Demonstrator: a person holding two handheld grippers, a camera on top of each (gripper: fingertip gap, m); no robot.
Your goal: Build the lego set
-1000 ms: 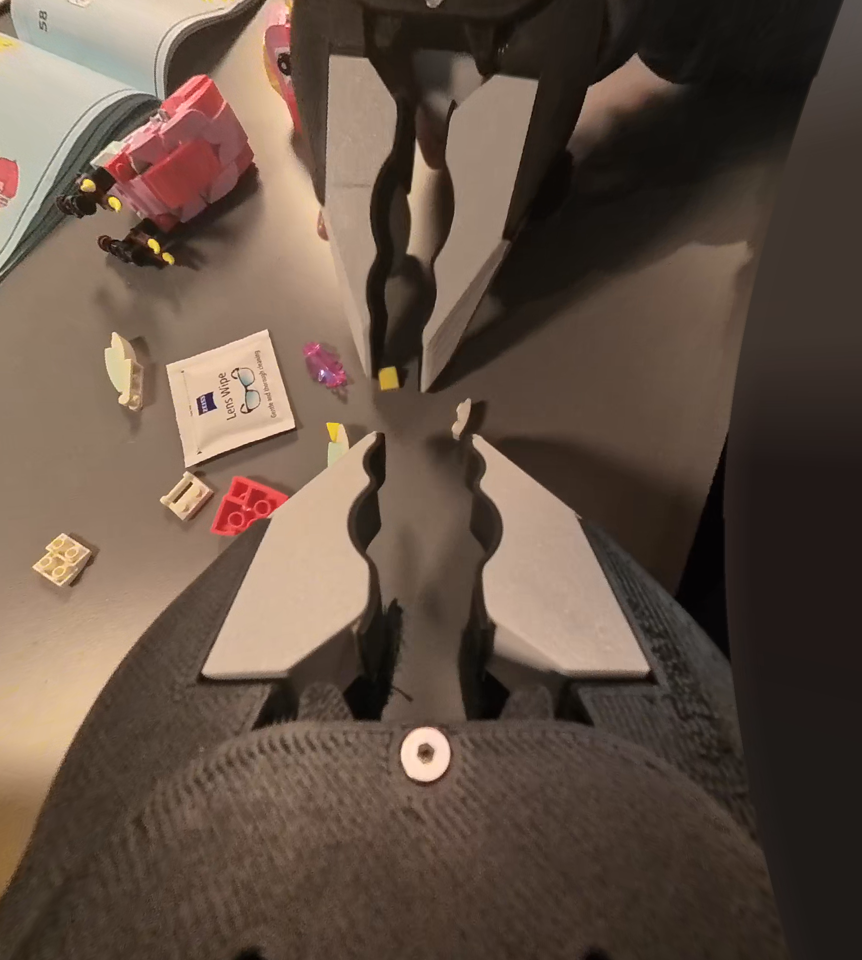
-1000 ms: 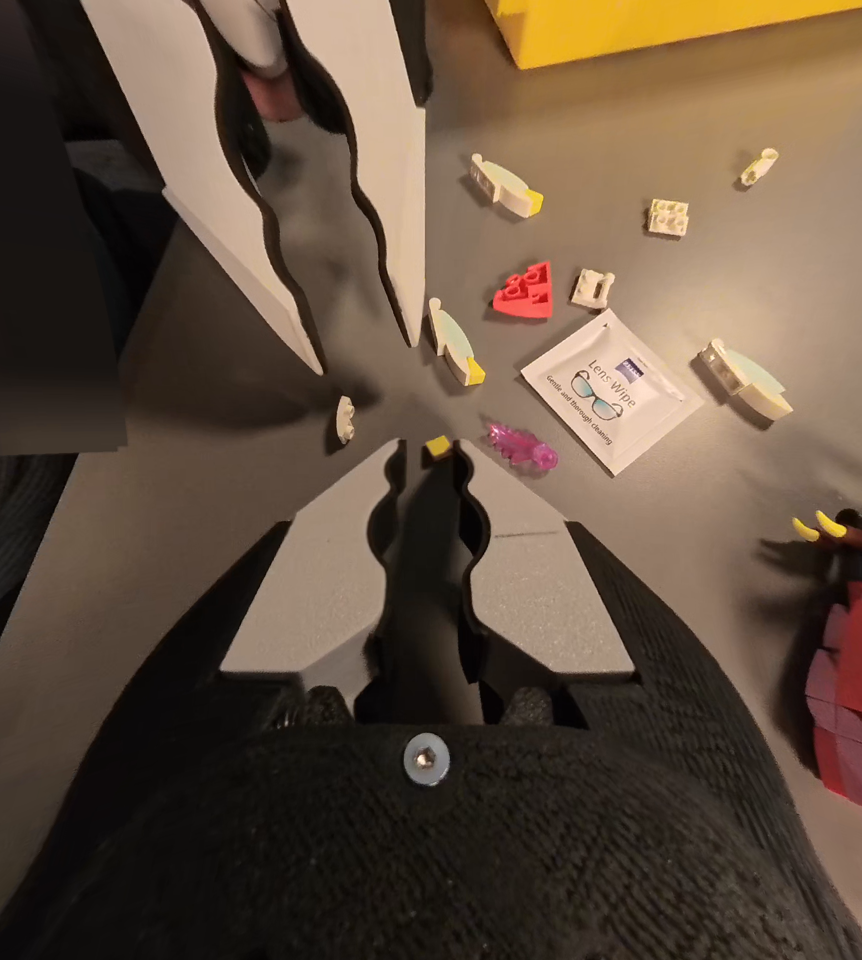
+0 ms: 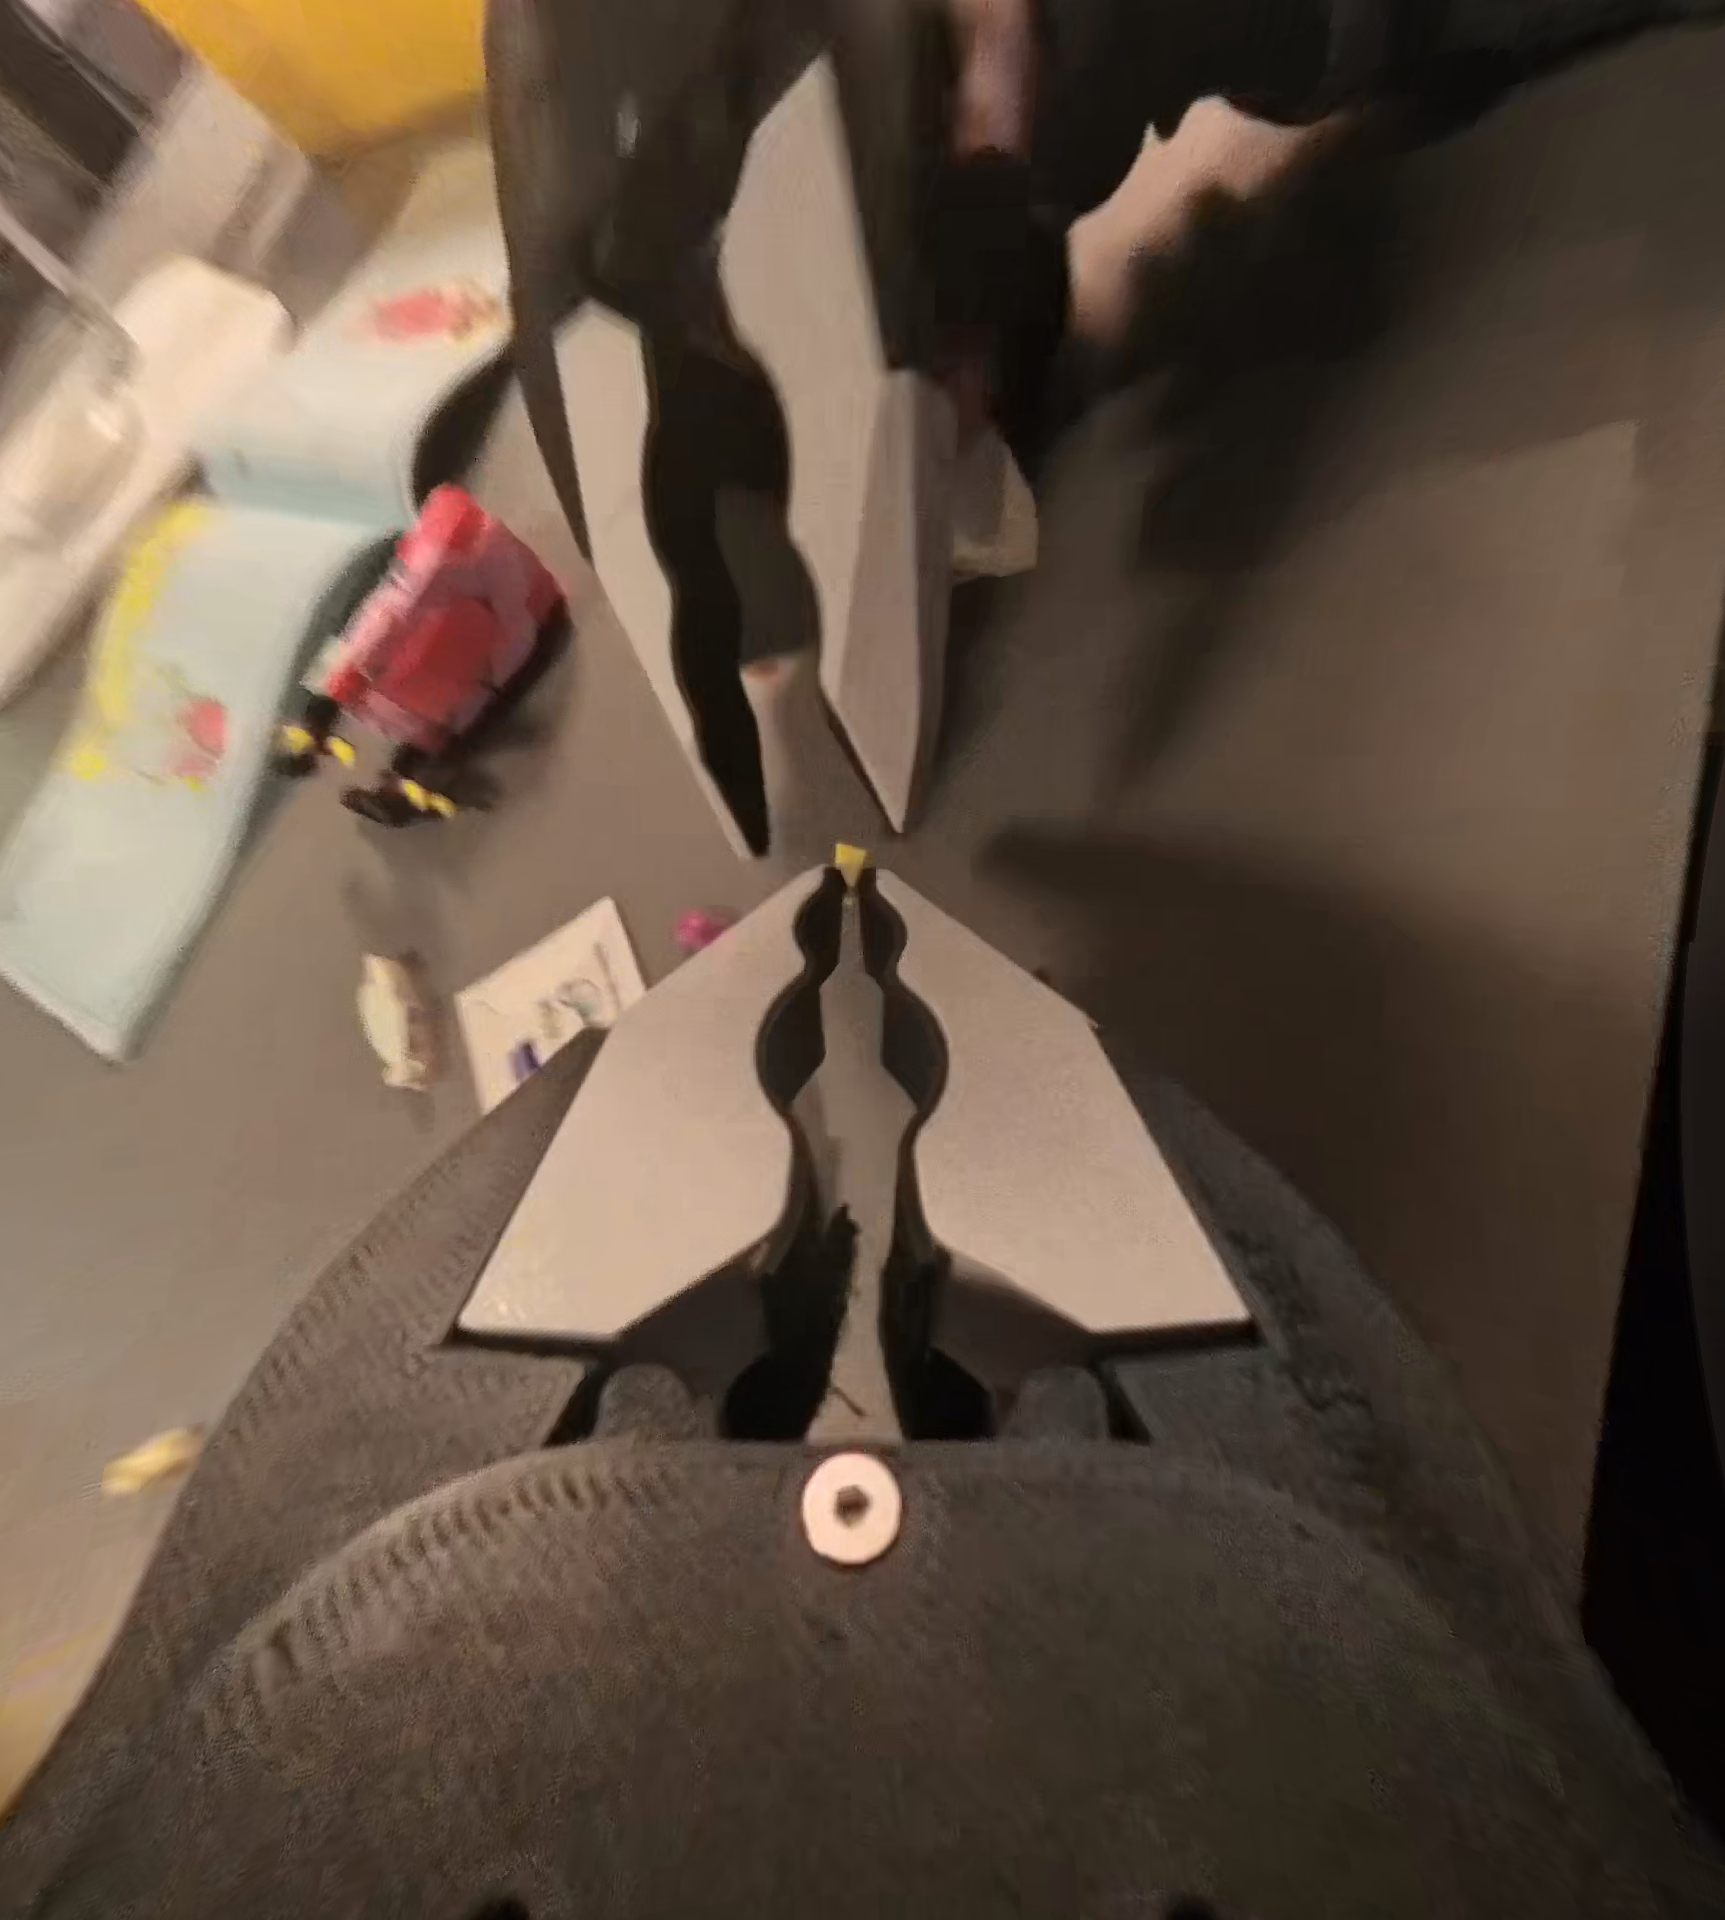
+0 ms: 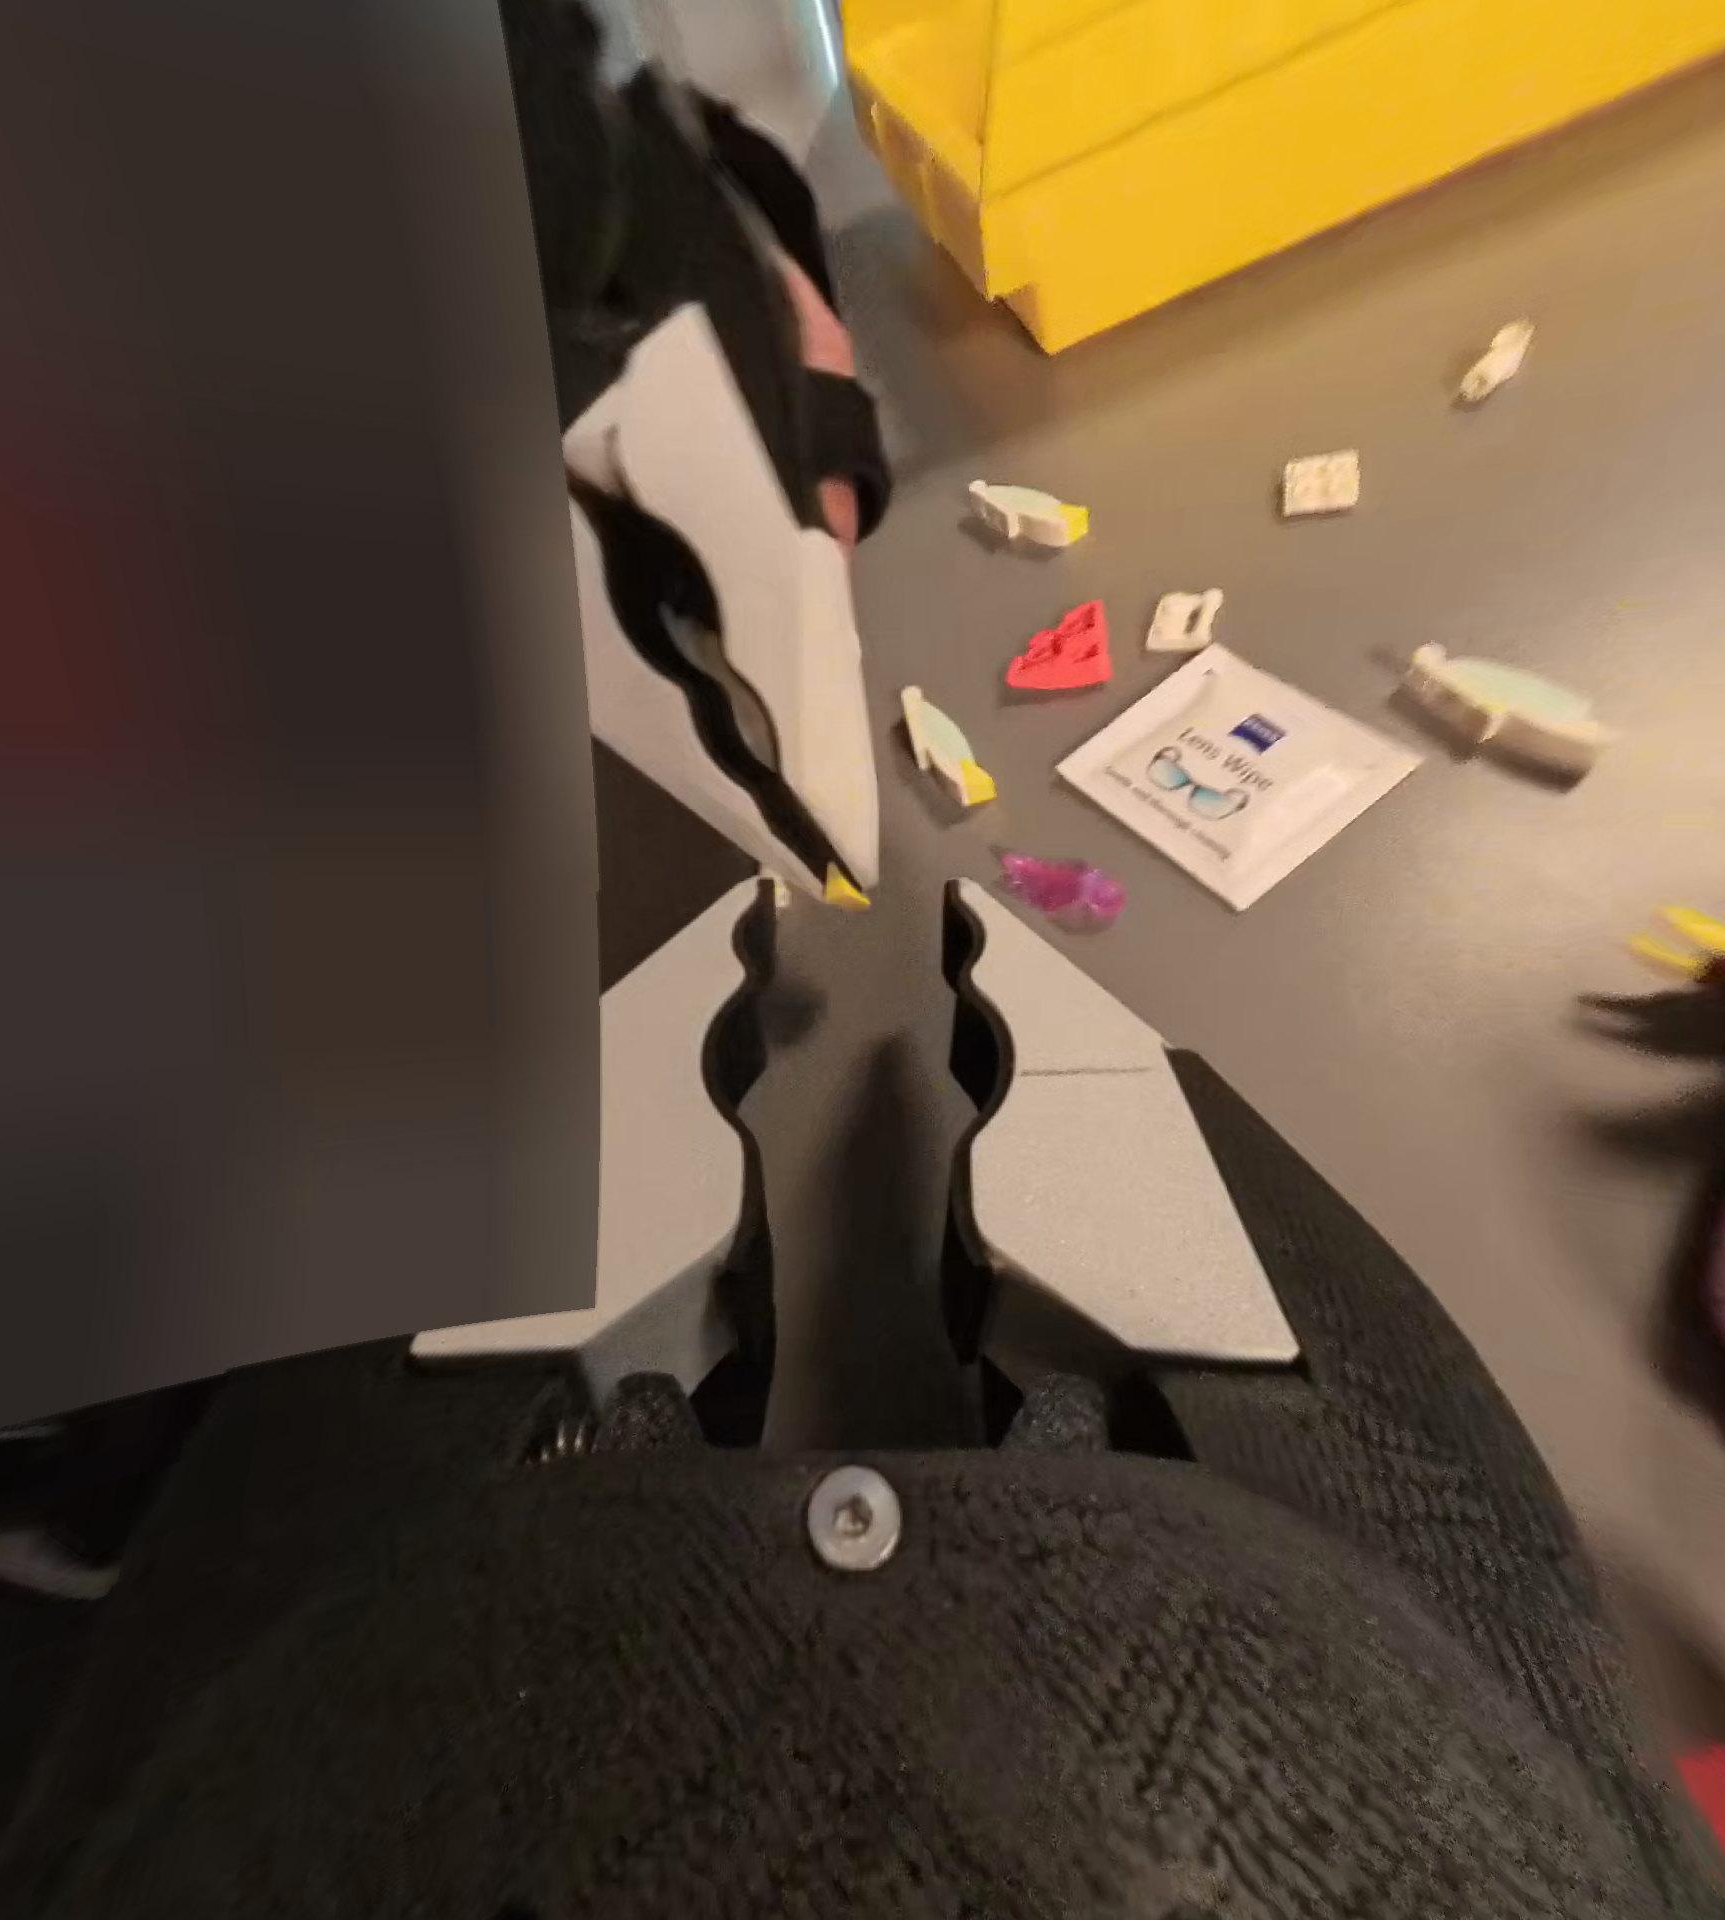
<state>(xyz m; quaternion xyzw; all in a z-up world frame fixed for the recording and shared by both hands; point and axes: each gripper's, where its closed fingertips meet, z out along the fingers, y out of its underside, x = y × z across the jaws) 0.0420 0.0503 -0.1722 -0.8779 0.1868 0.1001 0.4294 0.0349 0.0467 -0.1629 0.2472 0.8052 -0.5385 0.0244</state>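
The grey tabletop (image 4: 1460,1091) carries everything, and a yellow box (image 4: 1253,156) stands at its far edge in the right wrist view. In the left wrist view an open pale-blue booklet (image 3: 162,779) lies far left, blurred, with a red and pink brick model (image 3: 442,634) just right of it; the same model shows as a dark red blur at the right edge of the right wrist view.

The left tool (image 3: 847,873) sits near the middle of the tabletop with its jaws drawn together on a tiny yellow piece (image 3: 847,856), which pokes out past the tips; from the right wrist view that piece (image 4: 845,889) is pinched at the very end of the two grey fingers. The right tool (image 4: 853,894) faces it tip to tip, its jaws spread apart with bare tabletop between them and nothing in its grasp; the yellow piece hangs just beyond its left fingertip (image 4: 759,904).

A white wipe sachet (image 4: 1242,769) lies right of the tools. Near it are a red wedge plate (image 4: 1060,655), a translucent pink piece (image 4: 1066,888), several pale wing-shaped pieces (image 4: 946,743) with yellow tips, and small cream plates (image 4: 1320,483) farther off.
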